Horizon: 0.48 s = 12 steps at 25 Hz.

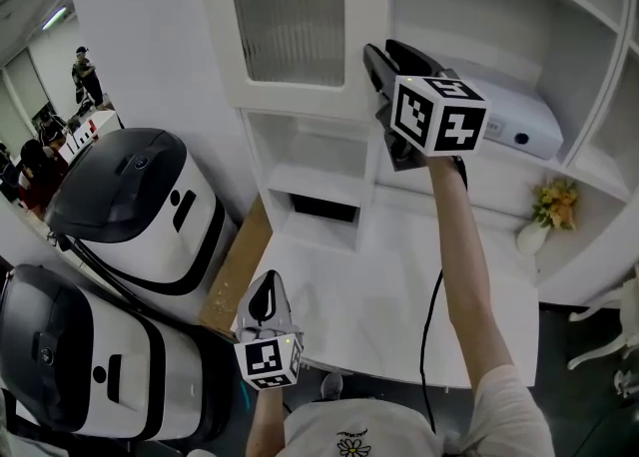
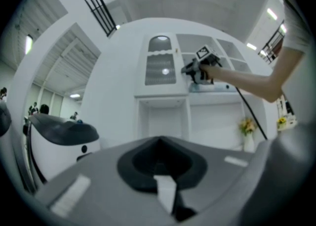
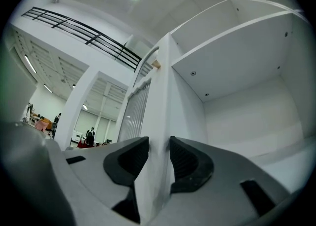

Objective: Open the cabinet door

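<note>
The right gripper (image 1: 377,64) (image 3: 159,157) pinches the free edge of the white cabinet door with a ribbed glass pane (image 1: 300,21) (image 3: 157,106). This door is at the upper left of the white wooden hutch (image 1: 599,36), and the head view cuts off its top. The left gripper (image 1: 266,297) (image 2: 160,166), near the white tabletop (image 1: 379,285), has its jaws together and empty.

Wht cab. door (image 1: 300,96), ribbed pane (image 1: 290,16); ylw flowers (image 1: 555,203).

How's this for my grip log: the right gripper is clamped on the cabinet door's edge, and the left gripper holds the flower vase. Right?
No. The left gripper holds nothing: the left gripper view shows its jaws together, the flower vase far off. The right gripper does clamp the cabinet door edge.
</note>
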### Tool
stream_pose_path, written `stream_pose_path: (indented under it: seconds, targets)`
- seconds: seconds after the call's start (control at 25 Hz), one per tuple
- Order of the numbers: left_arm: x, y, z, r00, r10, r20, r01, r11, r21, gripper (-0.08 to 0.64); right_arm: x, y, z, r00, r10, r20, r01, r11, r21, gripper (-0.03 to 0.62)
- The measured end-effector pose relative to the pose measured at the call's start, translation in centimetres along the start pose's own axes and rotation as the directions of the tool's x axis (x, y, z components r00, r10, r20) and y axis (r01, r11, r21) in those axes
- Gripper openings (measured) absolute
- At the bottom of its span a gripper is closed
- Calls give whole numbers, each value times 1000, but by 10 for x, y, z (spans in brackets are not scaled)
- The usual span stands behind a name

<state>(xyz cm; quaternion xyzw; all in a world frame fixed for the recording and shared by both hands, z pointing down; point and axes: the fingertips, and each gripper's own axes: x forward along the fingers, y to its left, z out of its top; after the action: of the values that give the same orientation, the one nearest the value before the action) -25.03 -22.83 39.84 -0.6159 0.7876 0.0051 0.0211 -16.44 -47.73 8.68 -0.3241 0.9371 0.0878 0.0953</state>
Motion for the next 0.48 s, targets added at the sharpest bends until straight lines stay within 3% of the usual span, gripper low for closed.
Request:
stream_pose_path:
  seconds: [0.24, 0.48]
  targets:
    - [-3, 18, 6, 999, 37, 13, -37, 999, -8, 6, -5, 0, -2, 999, -26, 39, 25, 999, 20, 94]
    - [-3, 25, 4, 999, 43, 1, -43, 999, -10, 6, -17, 8, 3, 997, 20, 73, -24, 998, 54, 92]
